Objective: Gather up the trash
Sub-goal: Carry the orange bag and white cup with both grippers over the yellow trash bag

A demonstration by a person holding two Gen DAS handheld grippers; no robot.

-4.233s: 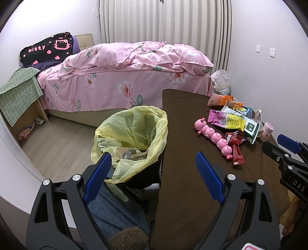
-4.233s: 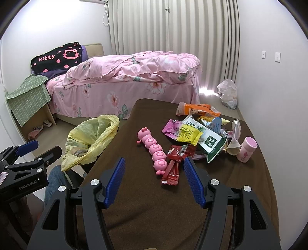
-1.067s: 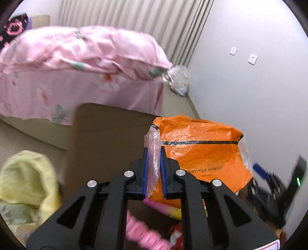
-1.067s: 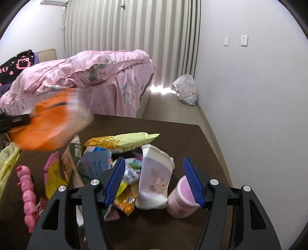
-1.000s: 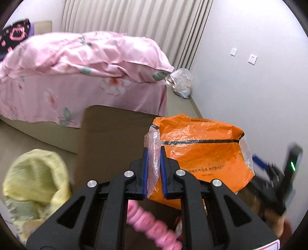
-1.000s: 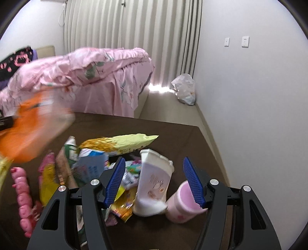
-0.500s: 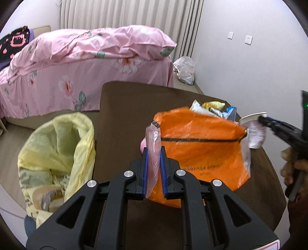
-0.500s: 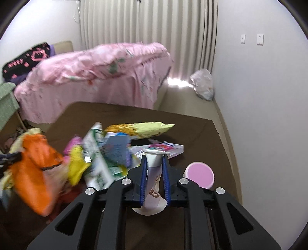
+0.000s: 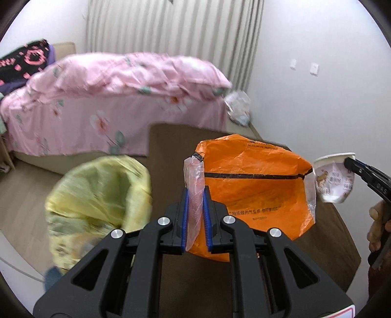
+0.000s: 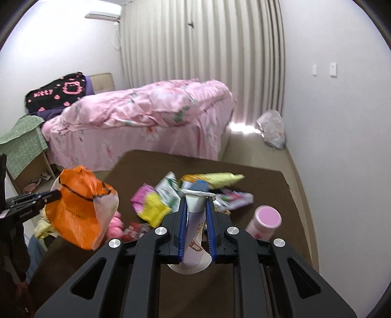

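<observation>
Since earlier, one orange bag, one paper cup lifted.

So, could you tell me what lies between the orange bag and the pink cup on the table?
In the right wrist view, a heap of snack wrappers lies between the orange bag and the pink cup.

A bedroom in a home; beyond the jaws stands a bed under a rumpled pink floral duvet, a black cartoon-cat blanket at its head; striped curtains hang floor to ceiling behind it; an air conditioner sits high on the wall, up left of the jaws; a green checked cloth covers a low stand far left; wall switches show upper right; just ahead of the jaws lies a brown table strewn with snack wrappers; left of the jaws gapes a yellow bin bag.
</observation>
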